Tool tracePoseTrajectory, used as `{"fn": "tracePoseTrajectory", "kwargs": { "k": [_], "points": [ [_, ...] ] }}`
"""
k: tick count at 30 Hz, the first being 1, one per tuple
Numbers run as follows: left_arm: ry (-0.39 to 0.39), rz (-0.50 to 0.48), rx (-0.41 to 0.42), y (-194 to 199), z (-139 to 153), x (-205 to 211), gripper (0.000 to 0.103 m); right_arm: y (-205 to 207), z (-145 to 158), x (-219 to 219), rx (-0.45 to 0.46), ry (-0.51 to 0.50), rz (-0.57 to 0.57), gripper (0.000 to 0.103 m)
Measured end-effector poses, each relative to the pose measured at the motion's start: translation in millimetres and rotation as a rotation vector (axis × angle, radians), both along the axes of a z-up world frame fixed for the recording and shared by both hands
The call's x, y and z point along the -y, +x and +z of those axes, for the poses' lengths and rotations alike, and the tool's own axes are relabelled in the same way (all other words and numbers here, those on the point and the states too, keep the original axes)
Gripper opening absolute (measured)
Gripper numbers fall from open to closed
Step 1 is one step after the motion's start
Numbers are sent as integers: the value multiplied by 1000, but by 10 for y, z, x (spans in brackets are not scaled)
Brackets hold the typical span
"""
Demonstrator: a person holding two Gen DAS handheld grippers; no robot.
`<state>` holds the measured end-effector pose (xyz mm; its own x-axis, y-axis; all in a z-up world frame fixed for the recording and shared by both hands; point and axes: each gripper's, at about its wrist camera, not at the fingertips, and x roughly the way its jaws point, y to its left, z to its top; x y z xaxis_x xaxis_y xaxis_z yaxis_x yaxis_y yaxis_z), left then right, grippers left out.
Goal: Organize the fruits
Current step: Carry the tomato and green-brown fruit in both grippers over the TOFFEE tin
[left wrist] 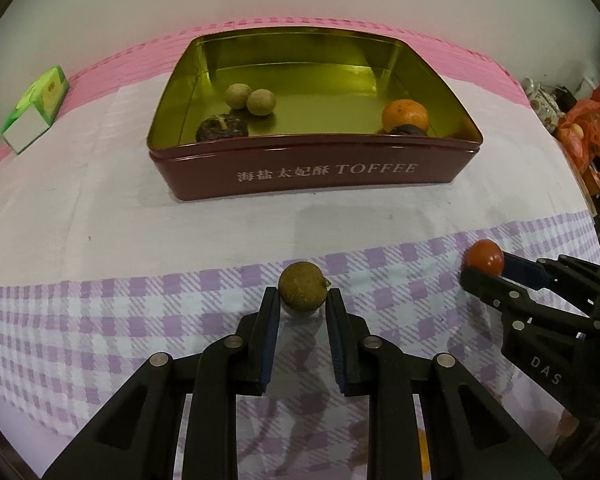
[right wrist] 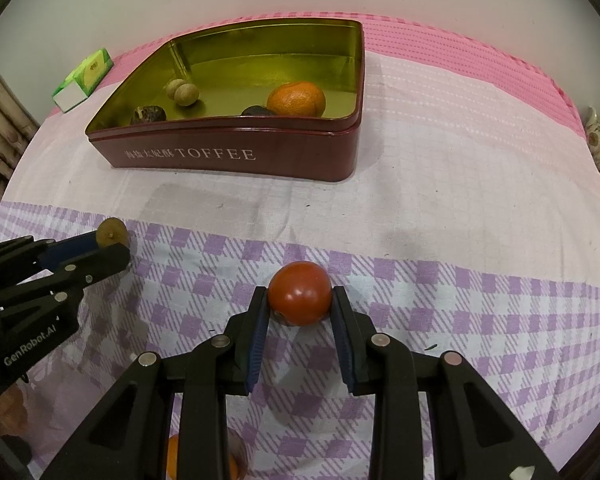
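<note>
- Left gripper (left wrist: 302,300) pinches a brown-green fruit (left wrist: 301,289); right gripper (right wrist: 299,300) clamps a red tomato (right wrist: 300,293), both over the checked cloth (right wrist: 460,320)
- Lift both straight, clear the toffee tin (left wrist: 312,172) wall, release low among its fruit, away from the orange (right wrist: 296,99)

Left gripper (left wrist: 302,294): matte black linkage arms, triangular cut-outs, round silver pivot pins; fingers lined with ribbed blue pads (left wrist: 270,344); white "GenRobot.AI" lettering at lower left of right-wrist view. Right gripper (right wrist: 300,294): same build; partial white letters "DAS" at right edge of left-wrist view.
</note>
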<state>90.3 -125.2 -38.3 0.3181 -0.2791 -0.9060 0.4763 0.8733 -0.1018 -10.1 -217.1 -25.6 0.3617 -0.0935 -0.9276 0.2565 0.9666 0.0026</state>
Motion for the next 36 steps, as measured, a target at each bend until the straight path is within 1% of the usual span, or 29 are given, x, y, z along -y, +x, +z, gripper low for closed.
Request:
{"fn": "tracePoseTrajectory", "kwargs": {
  "k": [9, 17, 22, 28, 33, 36],
  "points": [
    [15, 23, 16, 48, 4, -90, 24, 20, -1, -9, -12, -6, -1, 29],
    [-2, 23, 27, 82, 60, -84, 24, 28, 31, -31, -4, 4, 12, 29],
    [-35, 20, 51, 116, 203, -110, 24, 48, 169, -47, 18, 7, 26, 29],
    [-57, 23, 102, 266, 416, -126, 24, 121, 429, -65, 64, -8, 52, 29],
    [-73, 44, 129, 491, 576, -121, 24, 289, 626, -53, 101, -24, 73, 29],
    [-64, 55, 141, 630, 609, -96, 24, 457, 692, -52, 117, -36, 91, 29]
  ]
}}
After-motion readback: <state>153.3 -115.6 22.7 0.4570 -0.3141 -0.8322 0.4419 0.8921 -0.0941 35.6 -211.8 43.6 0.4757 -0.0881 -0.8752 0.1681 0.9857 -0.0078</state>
